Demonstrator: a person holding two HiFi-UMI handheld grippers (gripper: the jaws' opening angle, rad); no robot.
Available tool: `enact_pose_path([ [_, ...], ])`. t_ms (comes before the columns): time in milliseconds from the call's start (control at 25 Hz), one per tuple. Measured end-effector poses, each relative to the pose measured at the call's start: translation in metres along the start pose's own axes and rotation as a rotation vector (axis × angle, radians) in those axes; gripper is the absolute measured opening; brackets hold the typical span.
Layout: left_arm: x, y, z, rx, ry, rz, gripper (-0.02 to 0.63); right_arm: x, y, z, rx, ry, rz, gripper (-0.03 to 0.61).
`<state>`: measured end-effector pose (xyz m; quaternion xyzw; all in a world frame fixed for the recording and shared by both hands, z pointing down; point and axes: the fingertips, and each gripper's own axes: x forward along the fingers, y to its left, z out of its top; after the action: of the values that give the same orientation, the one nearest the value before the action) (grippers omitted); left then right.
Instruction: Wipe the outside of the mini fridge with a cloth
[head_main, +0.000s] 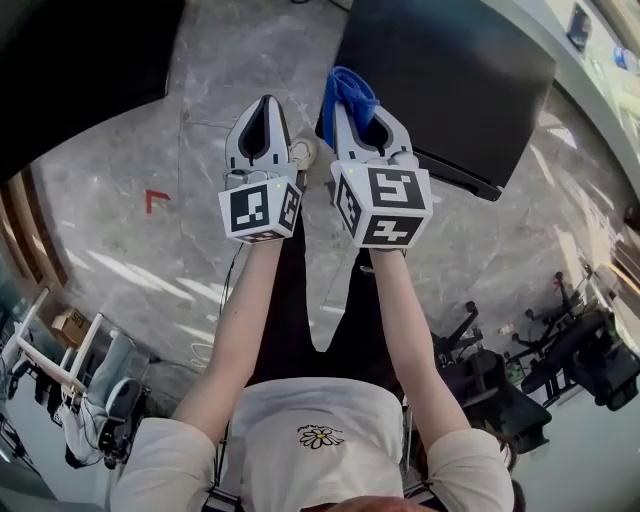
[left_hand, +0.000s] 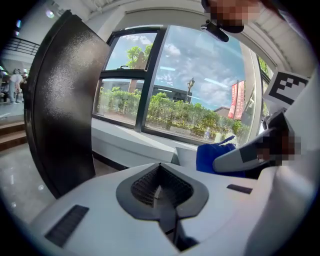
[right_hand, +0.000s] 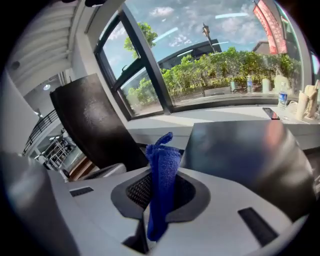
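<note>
Right tongs (right_hand: 159, 200) pinch the cloth (right_hand: 163, 165), which we judge soft and light, at its bunched middle; left tongs (left_hand: 160, 192) closed, empty.

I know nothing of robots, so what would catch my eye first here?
A bright blue knitted cloth stands out mid-picture, pinched in the white right gripper. Just beyond sits the glossy black box-shaped mini fridge, on grey marble floor; the white left gripper alongside is shut, empty.

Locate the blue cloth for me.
In the head view, the blue cloth is clamped in the right gripper, beside the black mini fridge, right of the left gripper.
</note>
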<state>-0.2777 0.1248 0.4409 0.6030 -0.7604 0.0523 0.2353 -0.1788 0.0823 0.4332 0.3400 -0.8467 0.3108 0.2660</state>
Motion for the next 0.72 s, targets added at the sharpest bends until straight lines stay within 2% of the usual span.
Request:
enact_pose_path([
  [80,0.001,0.015,-0.004,-0.005,0.007,0.012,0.005,0.016,0.014,-0.015,-0.012,0.039,0.020,0.061],
  [200,-0.001,0.035,-0.009,-0.006,0.016,0.030,0.005,0.035,0.021,-0.032,0.034,0.081,0.024,0.061],
  [400,-0.003,0.049,-0.015,0.021,0.024,0.032,0.005,0.059,-0.008,-0.062,0.057,0.155,-0.068,0.061],
  [560,-0.001,0.051,-0.020,0.026,0.025,0.030,0.005,0.061,-0.013,-0.063,0.067,0.143,-0.066,0.062],
  [720,0.002,0.035,-0.026,0.036,0.038,0.004,0.005,0.060,-0.017,-0.063,0.073,0.141,-0.077,0.061],
])
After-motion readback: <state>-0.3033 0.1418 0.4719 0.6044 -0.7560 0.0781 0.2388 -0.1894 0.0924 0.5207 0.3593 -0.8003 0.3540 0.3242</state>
